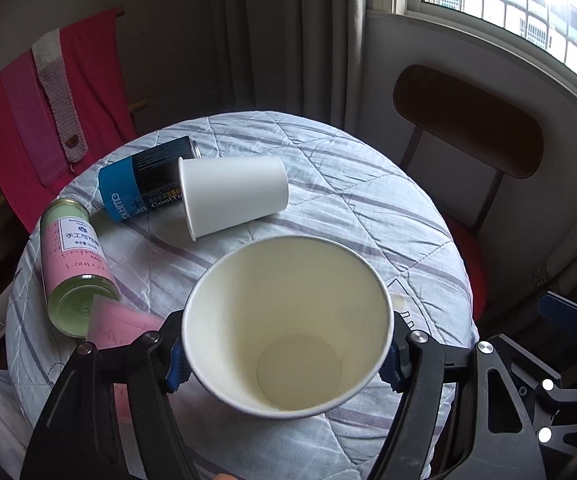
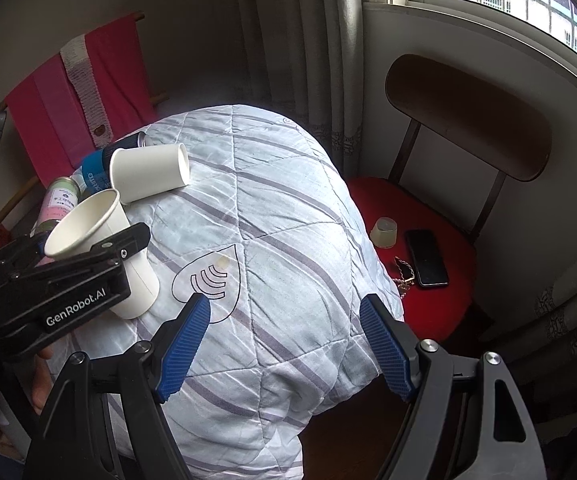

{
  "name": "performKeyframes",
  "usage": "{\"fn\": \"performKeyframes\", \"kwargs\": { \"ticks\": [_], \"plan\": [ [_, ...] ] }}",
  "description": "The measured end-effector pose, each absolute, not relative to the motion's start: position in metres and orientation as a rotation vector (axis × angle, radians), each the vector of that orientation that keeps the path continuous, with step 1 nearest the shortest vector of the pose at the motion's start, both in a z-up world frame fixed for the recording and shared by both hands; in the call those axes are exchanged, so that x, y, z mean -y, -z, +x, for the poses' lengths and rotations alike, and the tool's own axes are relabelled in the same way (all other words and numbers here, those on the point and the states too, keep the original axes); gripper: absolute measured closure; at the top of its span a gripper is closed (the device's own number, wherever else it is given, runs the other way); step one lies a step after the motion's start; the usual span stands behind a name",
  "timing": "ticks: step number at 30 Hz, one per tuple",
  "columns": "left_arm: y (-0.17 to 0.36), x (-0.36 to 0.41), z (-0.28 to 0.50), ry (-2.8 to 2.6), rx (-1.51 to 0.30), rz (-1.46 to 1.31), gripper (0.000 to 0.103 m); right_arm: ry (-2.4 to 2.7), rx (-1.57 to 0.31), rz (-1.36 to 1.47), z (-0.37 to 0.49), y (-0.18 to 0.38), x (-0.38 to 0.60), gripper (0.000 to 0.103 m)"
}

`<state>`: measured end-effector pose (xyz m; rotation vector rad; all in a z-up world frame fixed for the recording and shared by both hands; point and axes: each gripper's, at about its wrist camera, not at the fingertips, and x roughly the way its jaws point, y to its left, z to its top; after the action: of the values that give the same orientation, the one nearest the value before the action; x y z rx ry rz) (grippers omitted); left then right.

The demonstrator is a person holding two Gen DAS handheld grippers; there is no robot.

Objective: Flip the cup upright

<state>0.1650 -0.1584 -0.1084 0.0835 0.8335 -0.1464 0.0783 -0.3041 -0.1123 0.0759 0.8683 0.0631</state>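
Gripped by the left gripper, a paper cup sits mouth-up with its base seemingly on the quilted table, likely needing only release, while the right gripper hangs wide and empty, and a second cup lies sideways.

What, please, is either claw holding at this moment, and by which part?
The left claw grips a paper cup by its side wall, below the rim; the right claw is empty.
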Motion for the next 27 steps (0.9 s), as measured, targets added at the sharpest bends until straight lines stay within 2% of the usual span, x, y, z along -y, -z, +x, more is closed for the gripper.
{"fn": "performKeyframes", "kwargs": {
  "ticks": [4,27],
  "plan": [
    [0.108,0.154,0.163,0.156,-0.851,0.069,0.013,-0.067,-0.863,0.068,0.075,0.11,0.3,0.024],
    [0.086,0.141,0.135,0.193,-0.809,0.062,0.007,-0.058,-0.844,0.028,0.057,0.097,0.277,0.024]
  ]
}}
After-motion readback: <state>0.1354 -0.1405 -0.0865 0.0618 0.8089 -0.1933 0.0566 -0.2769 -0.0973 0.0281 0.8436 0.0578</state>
